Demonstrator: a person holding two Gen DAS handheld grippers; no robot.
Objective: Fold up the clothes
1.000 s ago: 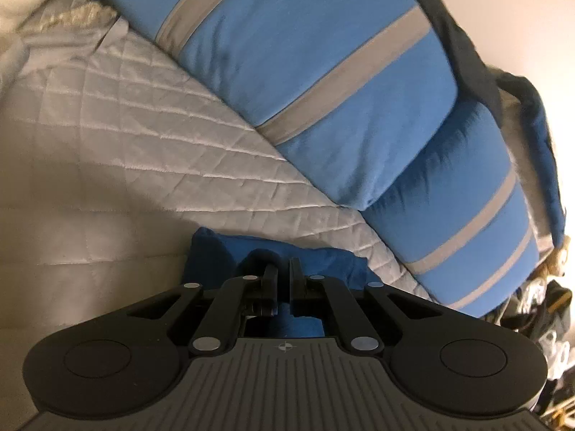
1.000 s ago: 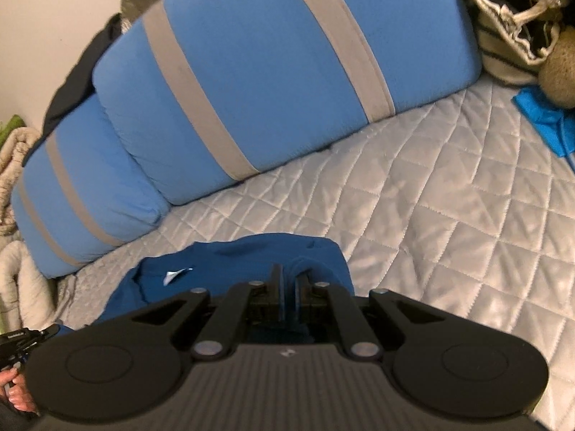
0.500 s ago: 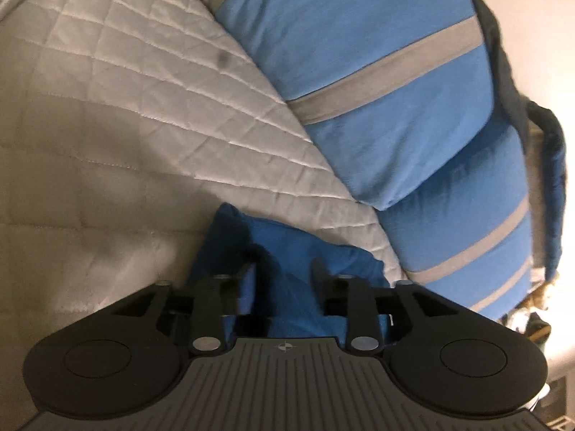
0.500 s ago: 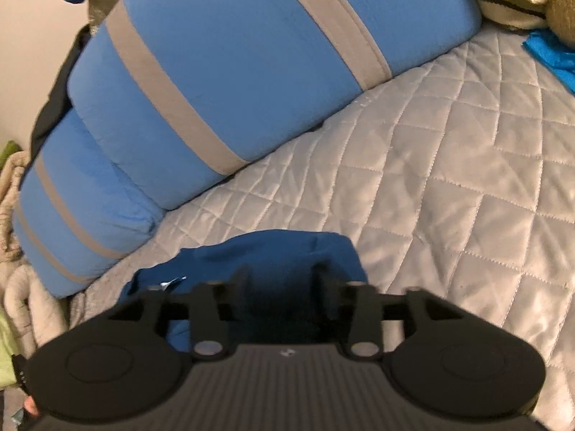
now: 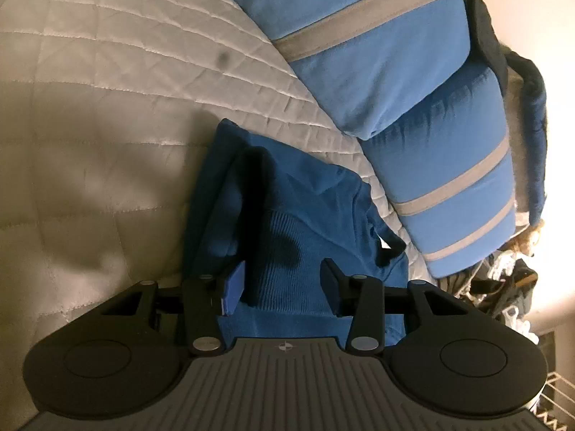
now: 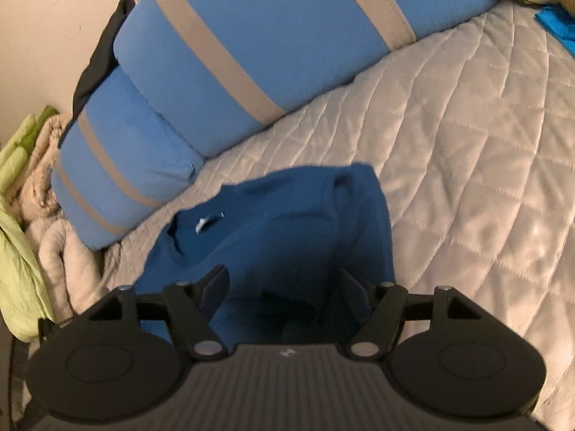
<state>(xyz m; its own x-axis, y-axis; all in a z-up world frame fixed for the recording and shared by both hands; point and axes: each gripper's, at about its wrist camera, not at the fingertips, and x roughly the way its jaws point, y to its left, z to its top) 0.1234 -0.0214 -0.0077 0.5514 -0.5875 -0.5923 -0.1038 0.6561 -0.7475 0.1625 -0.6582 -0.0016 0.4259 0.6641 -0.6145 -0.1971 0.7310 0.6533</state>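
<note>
A dark blue garment (image 5: 305, 197) lies bunched on the grey quilted bedspread (image 5: 107, 107), close to the pillows. My left gripper (image 5: 282, 285) stands just over its near edge. The jaws are apart and closing, with a ribbed band of the cloth between them and no firm pinch visible. In the right wrist view the same garment (image 6: 280, 222) shows a small white label (image 6: 205, 221) at its neck. My right gripper (image 6: 284, 287) hangs over the cloth, its jaws wide and still opening, and the fabric lies loose below them.
Two blue pillows with grey stripes (image 5: 377, 54) (image 6: 269, 36) line the far side of the bed. A dark garment (image 5: 532, 107) hangs behind them. A green and beige pile (image 6: 21, 179) sits at the left, and a bright blue cloth (image 6: 557, 25) at the far right.
Both grippers, shut on the blue garment a second ago, have spread their jaws and sunk toward the bed. The garment now rests on the bedspread.
</note>
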